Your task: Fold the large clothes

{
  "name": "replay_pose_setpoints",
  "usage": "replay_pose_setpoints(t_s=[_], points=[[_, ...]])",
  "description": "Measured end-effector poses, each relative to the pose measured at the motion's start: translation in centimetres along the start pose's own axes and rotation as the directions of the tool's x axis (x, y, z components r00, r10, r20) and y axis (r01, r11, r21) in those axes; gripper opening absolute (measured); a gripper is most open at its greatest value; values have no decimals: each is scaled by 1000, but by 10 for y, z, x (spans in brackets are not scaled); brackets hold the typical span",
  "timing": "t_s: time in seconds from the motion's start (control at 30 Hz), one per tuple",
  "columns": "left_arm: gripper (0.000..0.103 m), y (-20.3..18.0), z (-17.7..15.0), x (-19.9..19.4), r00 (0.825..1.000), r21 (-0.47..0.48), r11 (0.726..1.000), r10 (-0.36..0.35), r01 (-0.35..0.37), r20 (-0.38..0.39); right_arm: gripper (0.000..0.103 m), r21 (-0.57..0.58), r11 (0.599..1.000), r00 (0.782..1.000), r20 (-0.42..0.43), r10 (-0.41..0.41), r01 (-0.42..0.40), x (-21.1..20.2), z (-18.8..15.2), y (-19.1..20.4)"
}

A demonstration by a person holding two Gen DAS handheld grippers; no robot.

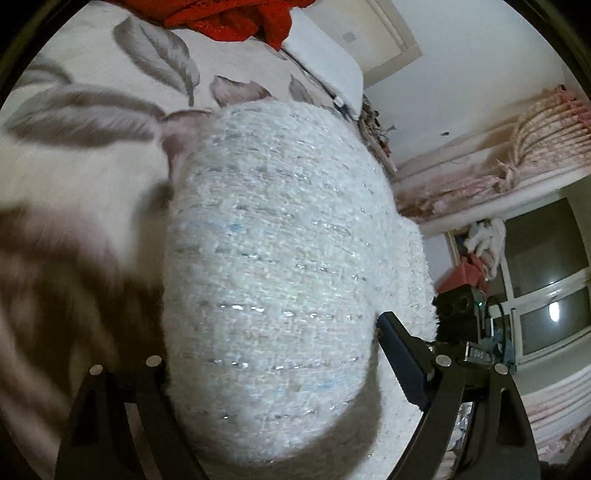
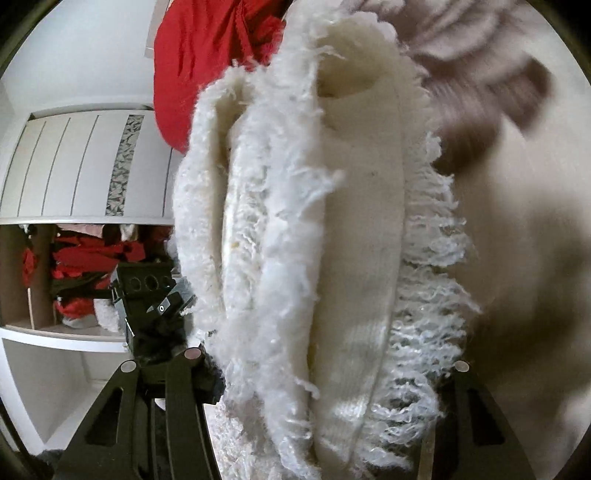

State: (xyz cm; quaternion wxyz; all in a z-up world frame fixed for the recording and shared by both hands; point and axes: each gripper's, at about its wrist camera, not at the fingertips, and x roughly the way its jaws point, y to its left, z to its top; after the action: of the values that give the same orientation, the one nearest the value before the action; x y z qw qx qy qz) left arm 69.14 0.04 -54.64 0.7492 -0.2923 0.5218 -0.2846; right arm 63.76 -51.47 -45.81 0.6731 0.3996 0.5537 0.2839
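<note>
now one white sweater [image 1: 273, 266], two tools gripping

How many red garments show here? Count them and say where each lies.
1 for certain: a red garment heaped on the floral bedspread beyond the white fluffy sweater. More red cloth fills the open wardrobe shelf; how many pieces cannot be told.

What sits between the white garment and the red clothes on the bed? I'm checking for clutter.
In the left wrist view, only leaf-patterned bedspread lies between the white garment and the red clothes.
</note>
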Motion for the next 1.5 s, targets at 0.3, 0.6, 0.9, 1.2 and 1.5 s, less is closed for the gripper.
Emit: replay_pose_setpoints(t_s=[0.3,0.6,0.9,1.2,1.5], points=[[88,44,19,28,997,-57,998,10,-14,-74,61,4,999,997,-61,-38,38,35,72,-32],[89,-13,-4,-35,952,76,949,304,-306,29,79,-44,891,891,78,-448,452,-5,44,26],[103,-124,-68,-96,790,261,746,568,-613,230,90,-38,561,540,335,-772,827,-36,-80,108],[103,-242,-112,-181,773,209,753,554,-624,308,90,13,484,422,468,-776,875,-119,-209,261],[103,-357,-186,-286,710,196,704,576,-683,405,90,-2,477,392,573,-720,879,-219,-341,392]])
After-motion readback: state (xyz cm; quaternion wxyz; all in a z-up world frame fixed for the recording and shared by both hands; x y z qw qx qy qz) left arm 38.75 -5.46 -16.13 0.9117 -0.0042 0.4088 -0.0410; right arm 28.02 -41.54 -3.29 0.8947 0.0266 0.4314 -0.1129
